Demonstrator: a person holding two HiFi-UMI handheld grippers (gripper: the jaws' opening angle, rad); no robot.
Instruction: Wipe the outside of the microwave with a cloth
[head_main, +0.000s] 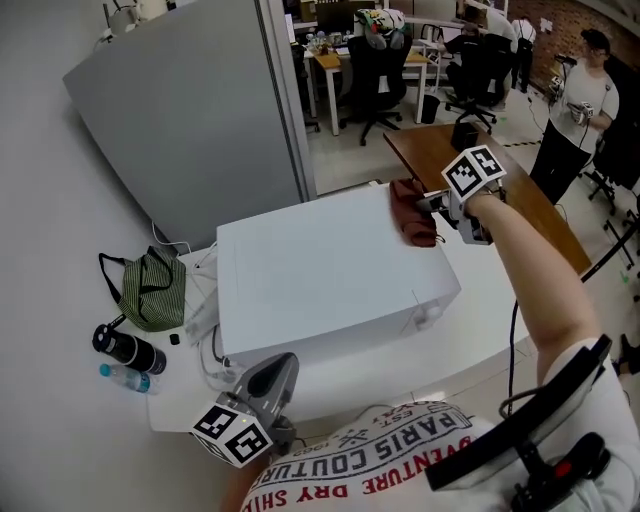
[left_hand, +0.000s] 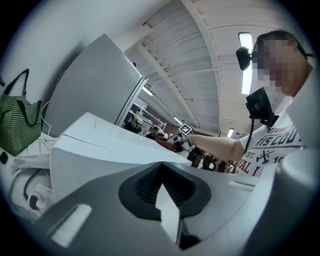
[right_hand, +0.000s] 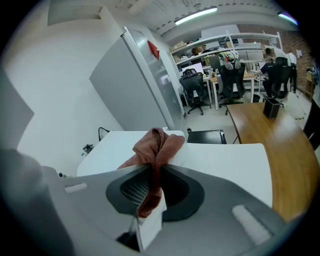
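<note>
Left tongs, right tongs: apparently closed.

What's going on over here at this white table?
A person holds a two-jaw tool in each hand and appears to be wiping a white microwave. The right tool is clamped on a reddish-brown cloth, held at the far right corner of the microwave's top. The left tool is shut with nothing in it, low by the microwave's near side and away from the cloth.

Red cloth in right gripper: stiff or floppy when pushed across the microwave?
Likely floppy: the cloth bunches in folds where the right gripper pinches it. Probably light, one pinch holds it; may crumple when pushed on the microwave.
</note>
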